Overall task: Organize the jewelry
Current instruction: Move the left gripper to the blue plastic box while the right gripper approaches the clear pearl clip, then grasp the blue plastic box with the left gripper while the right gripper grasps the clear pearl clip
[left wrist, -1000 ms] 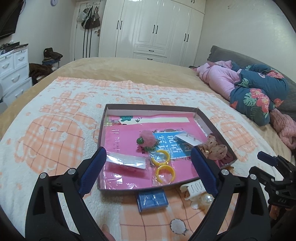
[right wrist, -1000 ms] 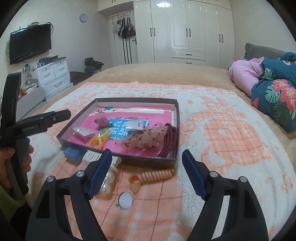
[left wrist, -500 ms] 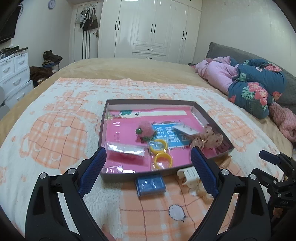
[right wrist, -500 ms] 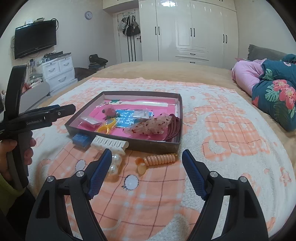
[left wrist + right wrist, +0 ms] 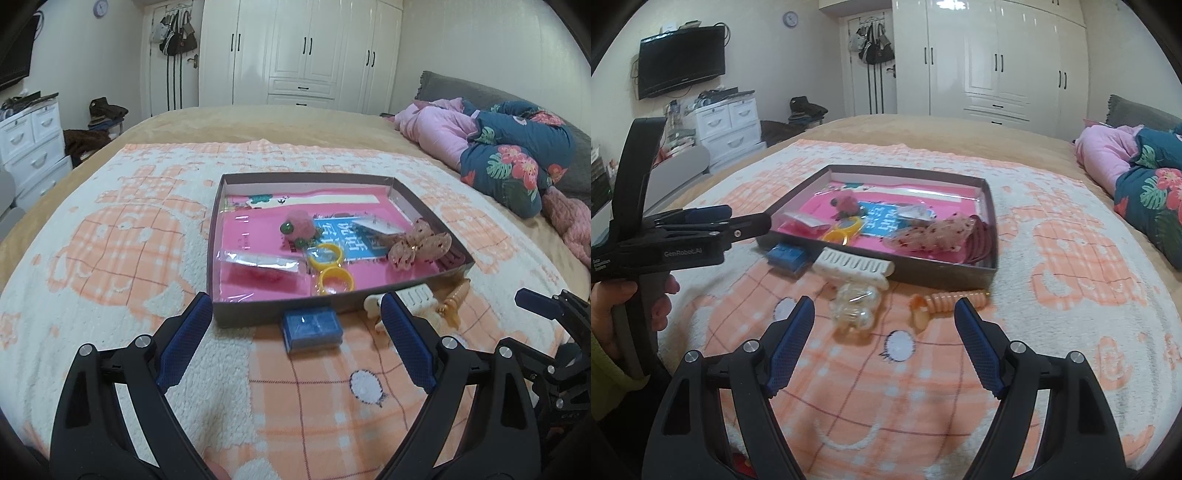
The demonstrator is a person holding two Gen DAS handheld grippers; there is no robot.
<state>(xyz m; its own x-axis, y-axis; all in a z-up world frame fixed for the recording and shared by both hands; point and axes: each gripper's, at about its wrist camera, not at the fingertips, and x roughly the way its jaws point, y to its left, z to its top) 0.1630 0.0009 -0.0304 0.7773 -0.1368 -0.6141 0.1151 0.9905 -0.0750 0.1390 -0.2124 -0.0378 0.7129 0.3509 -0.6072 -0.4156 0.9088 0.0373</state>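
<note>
Right now both grippers hang above the bed with their fingers wide apart and nothing between them — the left gripper [image 5: 295,325] faces the near wall of the shallow box [image 5: 428,212], the right gripper [image 5: 884,325] faces the loose pieces lying before it.

The box sits on the orange-and-white blanket [image 5: 110,236] and holds a pink lining, two yellow rings [image 5: 330,269] touching each other, a pink pompom piece [image 5: 301,229], a clear packet [image 5: 258,260] and a sheer pink bow [image 5: 419,245] at its right side. From the right wrist view, dark red hair ties [image 5: 982,236] lie against the box's right wall.

Outside the box, on the blanket: a small blue box [image 5: 786,256] just beside the near wall, a white claw clip [image 5: 853,266] beside it, a clear beaded piece [image 5: 855,308] nearer the right gripper, and an orange spiral hair tie [image 5: 955,299] to its right. The person's left hand [image 5: 631,306] grips the left tool's handle.
</note>
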